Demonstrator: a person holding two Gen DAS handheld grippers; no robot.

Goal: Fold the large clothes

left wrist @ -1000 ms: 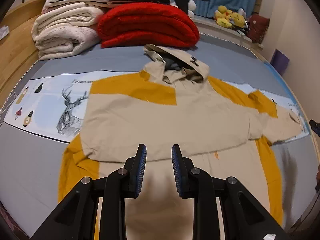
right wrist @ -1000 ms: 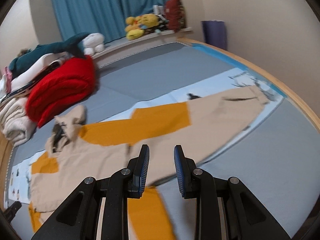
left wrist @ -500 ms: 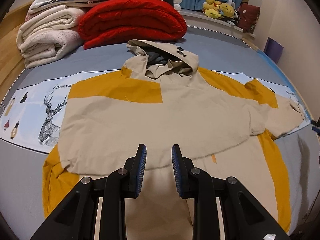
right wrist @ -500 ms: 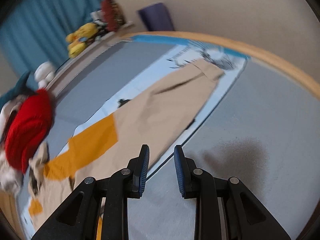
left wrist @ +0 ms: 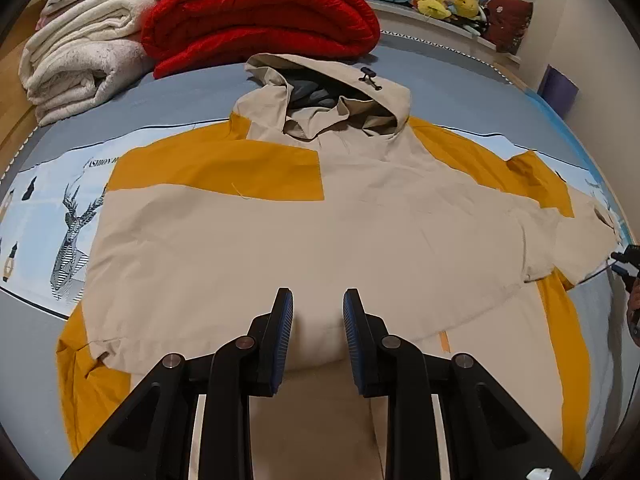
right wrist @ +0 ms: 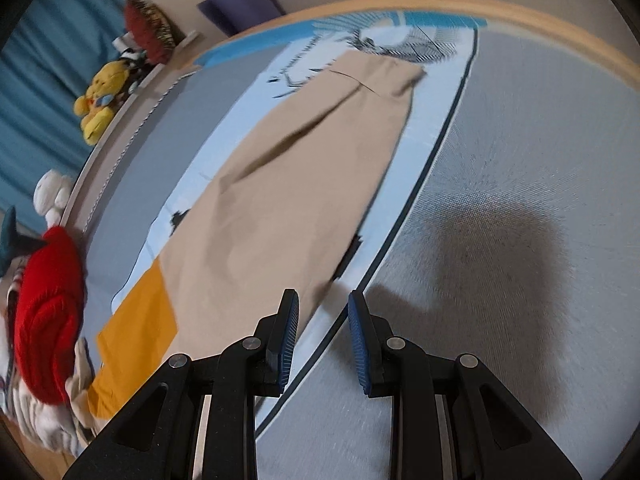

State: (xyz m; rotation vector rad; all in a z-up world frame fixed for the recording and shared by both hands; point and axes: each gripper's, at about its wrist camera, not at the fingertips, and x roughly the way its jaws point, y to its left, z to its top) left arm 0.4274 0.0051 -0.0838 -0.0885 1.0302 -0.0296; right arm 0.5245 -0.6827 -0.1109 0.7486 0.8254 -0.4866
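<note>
A beige and mustard hooded jacket [left wrist: 320, 240] lies flat on the grey bed, hood [left wrist: 340, 92] at the far end. One sleeve is folded across its chest. My left gripper [left wrist: 318, 312] hovers over the jacket's lower body, open, with nothing between its blue pads. In the right wrist view the other sleeve [right wrist: 300, 184] stretches out over a light blue printed strip, its cuff [right wrist: 380, 72] near the bed's edge. My right gripper [right wrist: 323, 312] is open and empty, just above the sleeve's near edge and the grey sheet.
A red folded blanket [left wrist: 260, 12] and white folded blankets [left wrist: 80, 68] are stacked beyond the hood. Plush toys [left wrist: 444, 0] sit on a ledge by the blue curtain. A wooden bed rim [right wrist: 520, 12] and a purple roll [right wrist: 240, 8] lie past the cuff.
My left gripper has sunk and moved closer to the jacket. My right gripper has swung out along the sleeve toward the cuff, dropped lower and rolled, so its view is now tilted.
</note>
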